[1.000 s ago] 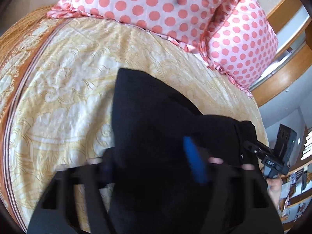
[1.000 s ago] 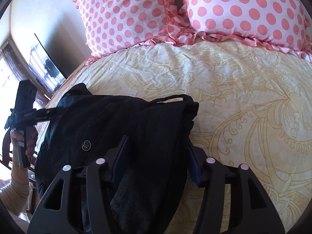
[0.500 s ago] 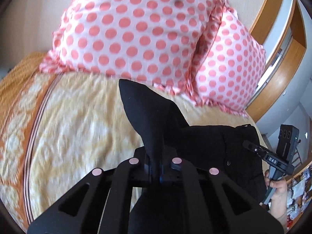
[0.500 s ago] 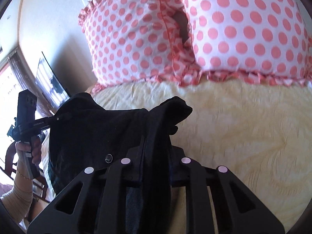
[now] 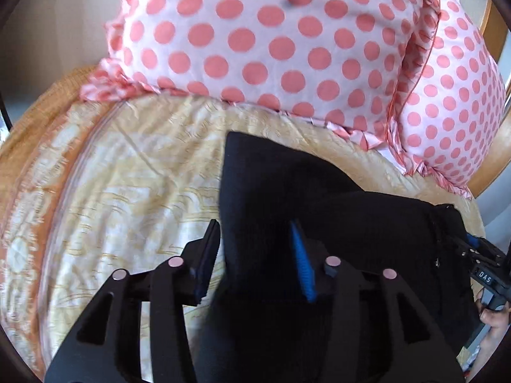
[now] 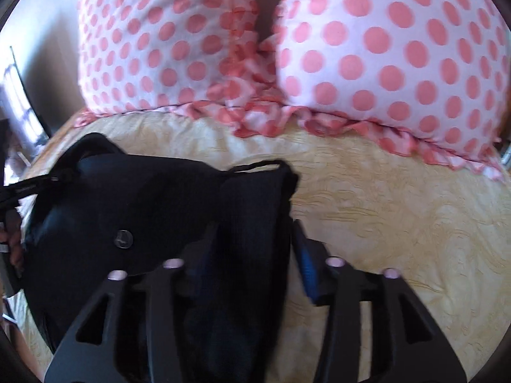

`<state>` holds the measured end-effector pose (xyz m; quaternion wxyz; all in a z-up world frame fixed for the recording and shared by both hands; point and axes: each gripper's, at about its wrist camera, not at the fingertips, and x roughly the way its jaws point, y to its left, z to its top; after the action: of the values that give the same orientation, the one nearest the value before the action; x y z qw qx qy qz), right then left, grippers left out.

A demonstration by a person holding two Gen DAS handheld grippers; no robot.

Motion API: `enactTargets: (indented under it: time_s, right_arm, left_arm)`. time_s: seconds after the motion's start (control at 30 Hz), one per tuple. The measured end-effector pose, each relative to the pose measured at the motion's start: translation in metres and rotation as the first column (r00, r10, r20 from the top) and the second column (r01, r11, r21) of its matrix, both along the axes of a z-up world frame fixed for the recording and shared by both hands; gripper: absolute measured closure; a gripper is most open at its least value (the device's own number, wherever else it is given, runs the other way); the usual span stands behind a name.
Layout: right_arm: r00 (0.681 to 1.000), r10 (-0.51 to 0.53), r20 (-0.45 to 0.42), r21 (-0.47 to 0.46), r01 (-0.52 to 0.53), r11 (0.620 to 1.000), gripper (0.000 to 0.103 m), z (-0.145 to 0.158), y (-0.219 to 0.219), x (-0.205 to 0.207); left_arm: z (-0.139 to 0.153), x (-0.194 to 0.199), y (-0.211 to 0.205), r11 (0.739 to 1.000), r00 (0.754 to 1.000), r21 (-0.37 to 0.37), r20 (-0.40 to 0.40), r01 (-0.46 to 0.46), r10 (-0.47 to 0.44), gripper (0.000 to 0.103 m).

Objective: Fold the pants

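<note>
The black pants point(image 5: 335, 198) lie bunched on the yellow patterned bedspread point(image 5: 134, 175). My left gripper point(image 5: 255, 233) is open, its blue-padded fingers standing apart on either side of a corner of the cloth. In the right wrist view the pants point(image 6: 153, 210) show a round button and a loop at the top edge. My right gripper point(image 6: 252, 239) is open too, with the waist end of the pants lying between its fingers. The other gripper's handle shows at the right edge of the left wrist view point(image 5: 485, 274).
Two pink polka-dot pillows point(image 5: 287, 38) point(image 6: 383, 57) stand at the head of the bed just beyond the pants. A wooden headboard point(image 5: 491, 159) is at the right. The bedspread point(image 6: 399, 207) stretches to the right of the pants.
Half a second ago both grippers were shut on the pants and held them raised. Now both have opened and the cloth has dropped onto the bed, nearer the pillows.
</note>
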<state>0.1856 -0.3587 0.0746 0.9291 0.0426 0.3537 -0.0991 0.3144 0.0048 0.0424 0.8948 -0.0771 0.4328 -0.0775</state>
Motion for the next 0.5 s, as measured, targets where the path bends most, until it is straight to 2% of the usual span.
enactTargets:
  time_s: [0.03,0.07,0.1,0.13,0.2,0.27,0.33,0.43,0.47,0.5]
  right_arm:
    - [0.999,-0.029,0.032,-0.036,0.03,0.999,0.037,0.006,0.001,-0.011]
    - [0.996,-0.06,0.068,-0.081,0.066,0.995,0.037,0.013,0.004,-0.024]
    - [0.99,-0.063,0.123,-0.121,0.078,0.99,0.037,0.022,0.012,-0.043]
    - [0.986,-0.039,0.159,-0.12,0.058,0.991,0.037,0.024,0.018,-0.053]
    - [0.98,0.062,0.188,-0.079,-0.048,0.996,0.037,0.024,0.038,-0.076]
    - [0.975,0.156,0.161,-0.044,-0.15,0.988,0.034,0.013,0.063,-0.089]
    - [0.974,0.208,0.095,-0.084,-0.2,0.976,0.034,-0.003,0.089,-0.088]
    - [0.981,0.186,-0.048,-0.217,-0.192,0.957,0.033,-0.031,0.117,-0.076]
    - [0.984,0.175,-0.034,-0.241,-0.178,0.954,0.028,-0.033,0.12,-0.078]
    - [0.989,0.147,-0.035,-0.251,-0.151,0.956,0.024,-0.034,0.12,-0.076]
  left_arm:
    - [0.009,-0.009,0.002,0.999,0.999,0.037,0.037,-0.009,0.008,0.052]
    - [0.018,-0.021,0.003,0.998,0.997,0.066,0.081,-0.013,0.007,0.038]
    - [0.031,-0.039,0.003,0.997,0.991,0.073,0.136,-0.001,-0.009,0.031]
    - [0.037,-0.054,0.004,0.998,0.986,0.054,0.166,0.021,-0.029,0.023]
    - [0.046,-0.089,-0.003,0.994,0.977,-0.01,0.188,0.106,-0.102,0.02]
    - [0.043,-0.12,-0.018,0.984,0.972,-0.052,0.17,0.172,-0.161,0.014]
    - [0.032,-0.137,-0.038,0.976,0.969,-0.045,0.138,0.213,-0.205,0.013]
    - [0.0,-0.141,-0.067,0.971,0.97,0.027,0.035,0.238,-0.239,0.013]
    - [-0.011,-0.138,-0.071,0.971,0.972,0.048,0.003,0.234,-0.234,0.012]
    - [-0.017,-0.137,-0.075,0.971,0.973,0.073,0.01,0.23,-0.231,0.009]
